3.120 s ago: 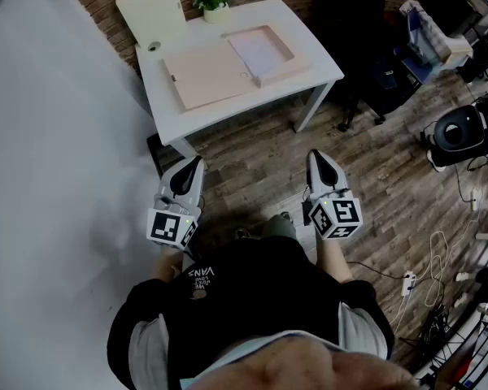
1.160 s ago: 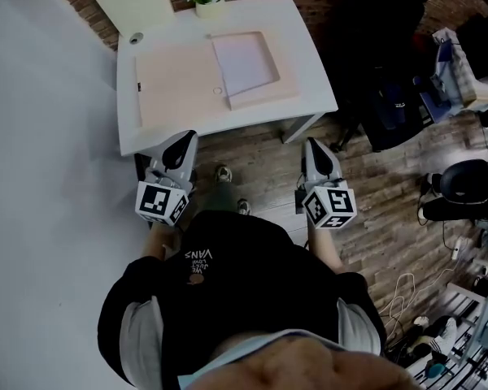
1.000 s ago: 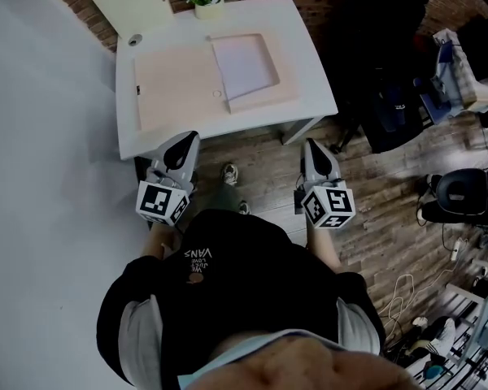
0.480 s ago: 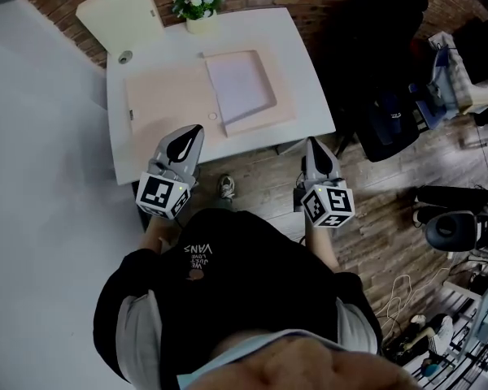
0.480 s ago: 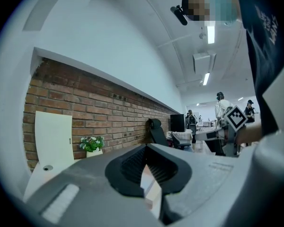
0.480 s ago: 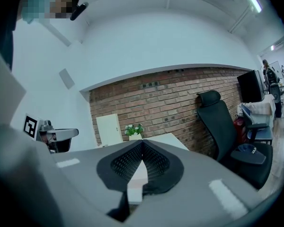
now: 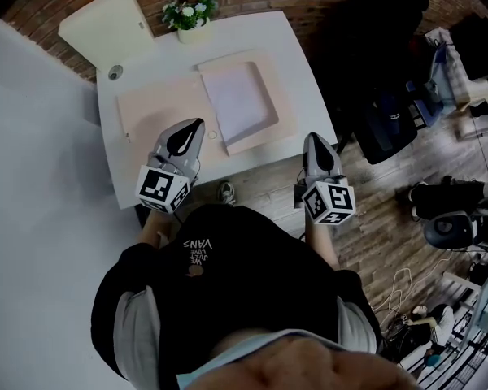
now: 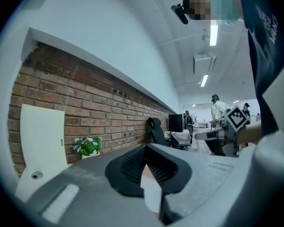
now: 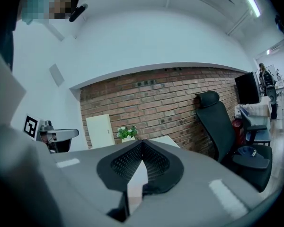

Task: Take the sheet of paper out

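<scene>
The sheet (image 7: 237, 100) is seen in the upper middle of the head view, lying flat inside a shallow tray (image 7: 254, 142) on the white table (image 7: 307, 96). The lid (image 7: 159, 108) is laid flat just left of the tray, so the sheet is left uncovered and can be reached from above. Because it is hemmed in by the raised rim, an edge would probably have to be lifted before it could be drawn out. It is touched by nothing.

The left gripper (image 7: 195, 126) is held at the table's near edge, its tip showing over the lid's lower part. The right gripper (image 7: 312, 138) is held over the floor just below the table's right corner. Both are pointed up-frame toward the table and kept roughly level, as suits an approach rather than a pick.

In each gripper view the jaws are seen pressed together with nothing between them, which is judged sensible while nothing is to be carried. They would have to be parted before the sheet is pinched. A plant (image 7: 185, 12) is set at the table's far edge, well apart from the tray.
</scene>
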Available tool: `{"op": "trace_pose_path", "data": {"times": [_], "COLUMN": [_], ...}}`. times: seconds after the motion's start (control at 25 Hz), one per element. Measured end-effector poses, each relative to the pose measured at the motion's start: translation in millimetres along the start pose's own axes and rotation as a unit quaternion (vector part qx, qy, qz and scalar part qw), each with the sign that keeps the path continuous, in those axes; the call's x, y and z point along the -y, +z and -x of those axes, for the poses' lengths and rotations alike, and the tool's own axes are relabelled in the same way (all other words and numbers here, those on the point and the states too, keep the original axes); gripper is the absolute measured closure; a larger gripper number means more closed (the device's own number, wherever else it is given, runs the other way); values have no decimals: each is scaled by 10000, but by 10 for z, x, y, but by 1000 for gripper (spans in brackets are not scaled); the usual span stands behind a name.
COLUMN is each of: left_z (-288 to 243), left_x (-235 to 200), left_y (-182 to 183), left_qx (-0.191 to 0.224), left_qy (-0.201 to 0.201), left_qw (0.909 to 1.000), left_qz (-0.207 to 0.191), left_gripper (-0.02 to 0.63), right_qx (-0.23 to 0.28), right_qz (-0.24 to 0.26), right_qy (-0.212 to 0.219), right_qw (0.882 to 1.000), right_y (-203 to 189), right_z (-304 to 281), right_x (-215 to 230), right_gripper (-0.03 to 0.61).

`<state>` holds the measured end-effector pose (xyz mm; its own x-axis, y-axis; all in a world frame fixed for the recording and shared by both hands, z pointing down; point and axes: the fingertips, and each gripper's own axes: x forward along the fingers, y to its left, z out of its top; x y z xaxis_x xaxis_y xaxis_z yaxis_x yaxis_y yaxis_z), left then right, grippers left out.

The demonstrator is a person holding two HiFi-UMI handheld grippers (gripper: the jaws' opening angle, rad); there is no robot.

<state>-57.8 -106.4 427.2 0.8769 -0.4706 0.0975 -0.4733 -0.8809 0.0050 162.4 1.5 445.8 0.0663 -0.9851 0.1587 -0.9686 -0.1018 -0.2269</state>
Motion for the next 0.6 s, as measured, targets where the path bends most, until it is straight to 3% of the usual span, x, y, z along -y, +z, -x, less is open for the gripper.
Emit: {"op": "trace_pose_path", "data": {"times": [0.4, 0.6], "left_z": [-214, -282], "left_x": [-348, -401], "left_y": [-133, -175], "left_qx": [-197, -270], "left_qy": [-104, 114], "left_qw": [9997, 9994], "left_qz": [116, 195], "left_gripper": [614, 614], "right_qx": [-93, -192], "right_qz": [119, 132], "right_qy": [-66, 141], "right_qw": [9999, 9996], "right_y": [12, 15], "right_z": [-354, -534], "right_x": [-15, 52], "right_gripper": [578, 577]}}
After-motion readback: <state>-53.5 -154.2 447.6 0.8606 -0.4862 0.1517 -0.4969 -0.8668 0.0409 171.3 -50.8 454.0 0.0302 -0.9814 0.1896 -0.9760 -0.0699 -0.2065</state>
